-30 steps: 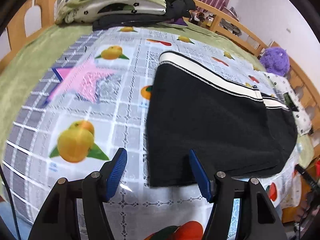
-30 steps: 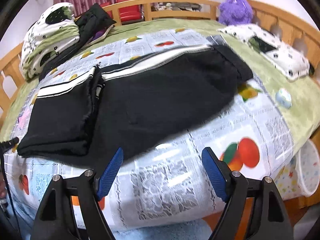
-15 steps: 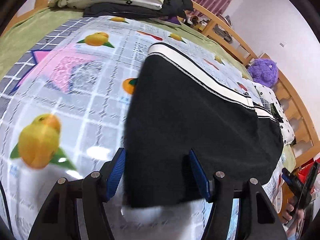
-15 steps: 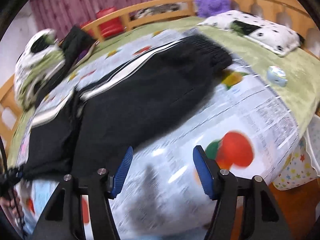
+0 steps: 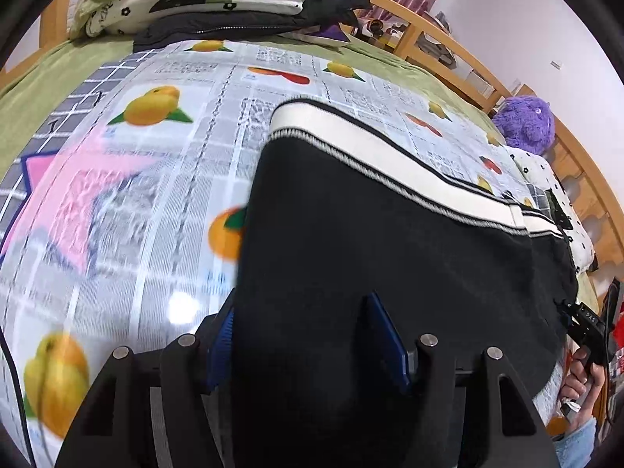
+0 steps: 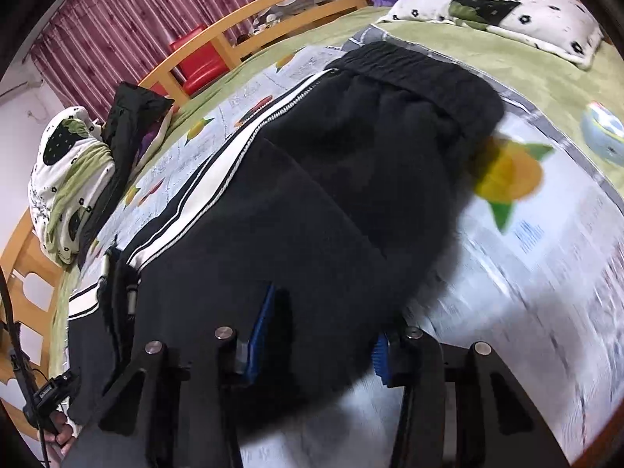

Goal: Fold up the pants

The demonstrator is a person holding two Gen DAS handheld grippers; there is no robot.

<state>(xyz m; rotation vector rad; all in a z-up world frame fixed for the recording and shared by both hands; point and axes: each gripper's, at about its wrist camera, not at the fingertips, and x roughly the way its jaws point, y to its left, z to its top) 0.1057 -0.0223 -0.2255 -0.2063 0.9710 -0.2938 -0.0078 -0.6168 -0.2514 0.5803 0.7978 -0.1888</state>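
Black pants (image 5: 382, 241) with a white side stripe lie folded lengthwise on a fruit-print sheet (image 5: 163, 179). My left gripper (image 5: 308, 335) is open, its blue fingers either side of the pants' near edge at the leg end. In the right wrist view the pants (image 6: 312, 195) run from the elastic waistband at top right to the leg end at lower left. My right gripper (image 6: 321, 331) is open, its fingers straddling the near edge of the pants below the waist. Black cloth lies between the jaws of both grippers.
Folded bedding and dark clothes (image 5: 218, 0) are stacked at the bed's head. A purple plush toy (image 5: 526, 124) and a spotted pillow (image 6: 503, 11) lie by the wooden bed rail (image 6: 241, 31). A small round object (image 6: 602, 132) sits on the green blanket.
Both grippers have moved forward from in front of the pants onto their near edge, so the cloth now sits between the open fingers. The right gripper's opening has narrowed.
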